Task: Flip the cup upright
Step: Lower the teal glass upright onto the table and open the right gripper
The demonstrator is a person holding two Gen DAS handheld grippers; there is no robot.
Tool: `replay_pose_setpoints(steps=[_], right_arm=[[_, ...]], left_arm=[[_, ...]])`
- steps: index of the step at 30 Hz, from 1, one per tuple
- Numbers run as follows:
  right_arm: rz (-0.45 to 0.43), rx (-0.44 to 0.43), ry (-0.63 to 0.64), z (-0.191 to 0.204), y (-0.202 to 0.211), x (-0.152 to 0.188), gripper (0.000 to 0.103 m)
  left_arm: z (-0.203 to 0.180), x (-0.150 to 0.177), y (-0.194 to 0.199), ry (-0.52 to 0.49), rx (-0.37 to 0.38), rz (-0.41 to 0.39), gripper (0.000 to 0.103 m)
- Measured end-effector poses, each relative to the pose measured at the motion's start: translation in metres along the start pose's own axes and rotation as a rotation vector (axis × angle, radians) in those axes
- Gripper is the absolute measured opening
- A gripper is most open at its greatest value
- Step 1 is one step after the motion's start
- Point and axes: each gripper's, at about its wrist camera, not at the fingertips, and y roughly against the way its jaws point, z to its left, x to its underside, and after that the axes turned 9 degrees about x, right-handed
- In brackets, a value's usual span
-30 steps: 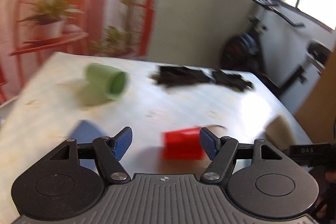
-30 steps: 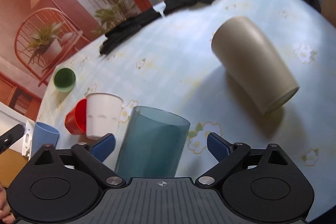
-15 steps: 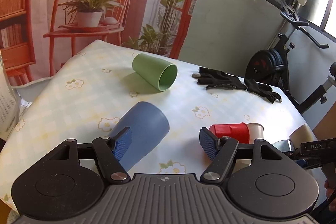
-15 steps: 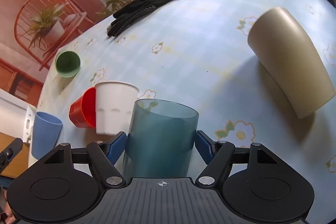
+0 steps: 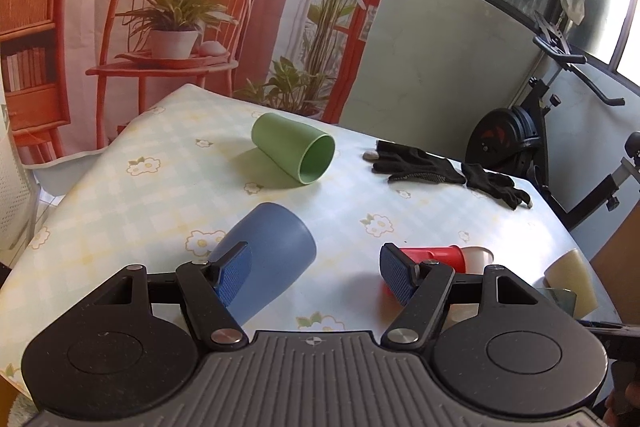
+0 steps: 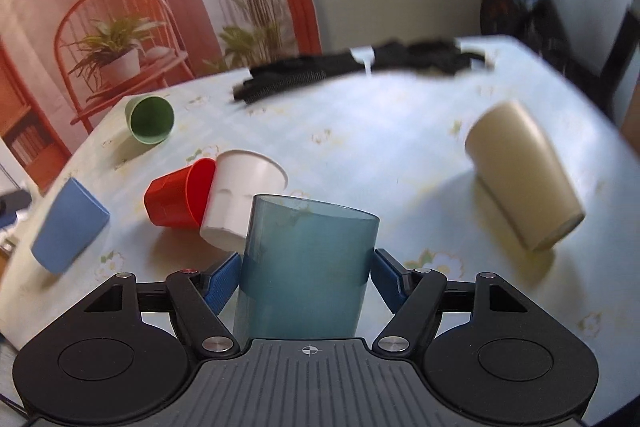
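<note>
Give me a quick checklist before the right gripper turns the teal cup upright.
1. Right gripper pads on both sides of teal cup: ok.
2. Grip firm enough to turn it: cannot tell.
3. White cup and red cup close behind the teal cup: not ok, may get bumped.
4. Beige cup away to the side: ok.
5. Left gripper open, holding nothing: ok.

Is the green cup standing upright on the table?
No, the green cup lies on its side, its open mouth facing sideways.
</note>
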Motion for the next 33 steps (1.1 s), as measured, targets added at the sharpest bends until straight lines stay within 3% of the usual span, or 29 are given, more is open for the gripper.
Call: replay_pose_setpoints(steps=[8,21,28,30,33], right_arm=[[-0.182,0.08,0.026,0.006,-0.007,0.0,0.066],[-0.156,0.106,0.05,0.017,-0.02,-0.001,0.065],[-0.073,0.073,-0.008,0.013,-0.016,-0.004,0.066],[-0.067,0.076,-0.018,0.013,-0.013,-0.003,0.071],[-0.06,0.091,-0.036,0.014,-0.005,-0.004,0.086]], left_arm=[[-0.004,0.005,0.003,-0.017,0.012,0.005,0.073],[-0.001,0.005,0.007,0.004,0.005,0.017,0.073],[-0.002,0.001,0.011,0.002,0.028,0.026,0.086],[-0.005,0.001,0.012,-0.019,0.022,0.028,0.089],[-0.01,0.001,0.016,-0.068,0.013,0.021,0.09]])
